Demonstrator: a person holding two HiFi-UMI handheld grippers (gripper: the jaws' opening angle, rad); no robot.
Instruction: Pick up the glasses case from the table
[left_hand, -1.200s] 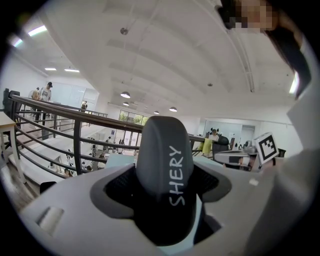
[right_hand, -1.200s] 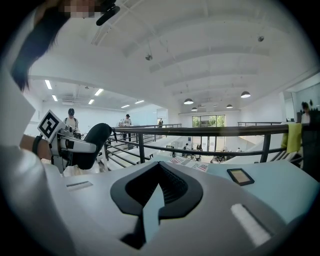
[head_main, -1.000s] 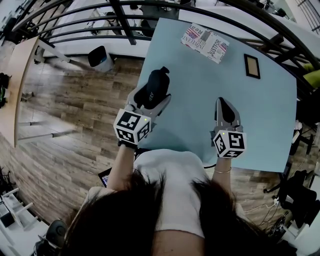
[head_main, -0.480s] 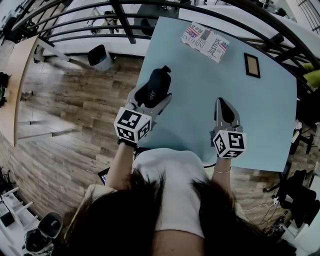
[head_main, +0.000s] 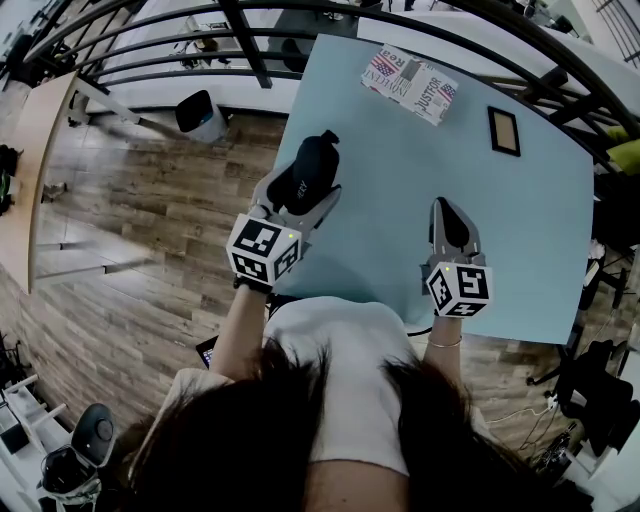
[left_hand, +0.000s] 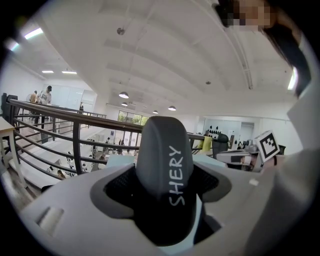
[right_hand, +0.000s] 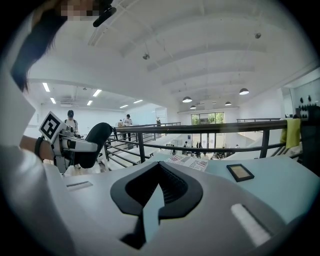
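Left gripper (head_main: 303, 195) is clamped on the glasses case (left_hand: 165, 165), its jaws pressing the dark shell from both sides with the rounded end and its white lettering standing up out of the grip. Compared with a second ago, gripper and case sit in the same spot over the near left edge of the table (head_main: 400, 160); the jaws have not widened or tightened. The right gripper view shows the case held up in the air, clear of the table surface, so the lift itself looks done and this reads as a steady hold at the end of the pick.

Right gripper (head_main: 447, 205) hovers over the near part of the table, to the right of the case and well apart from it, jaws drawn together with nothing between them.

Farther across the table lie a flat printed pouch (head_main: 410, 80) near the far edge and a small dark frame (head_main: 503, 131) toward the far right corner, both untouched and in the same places as before. Beyond the table's far edge runs a dark railing (head_main: 250, 50).

With nothing shifting, I judge the grasp secure; the only risk left is the smooth shell slipping if the jaws ease.
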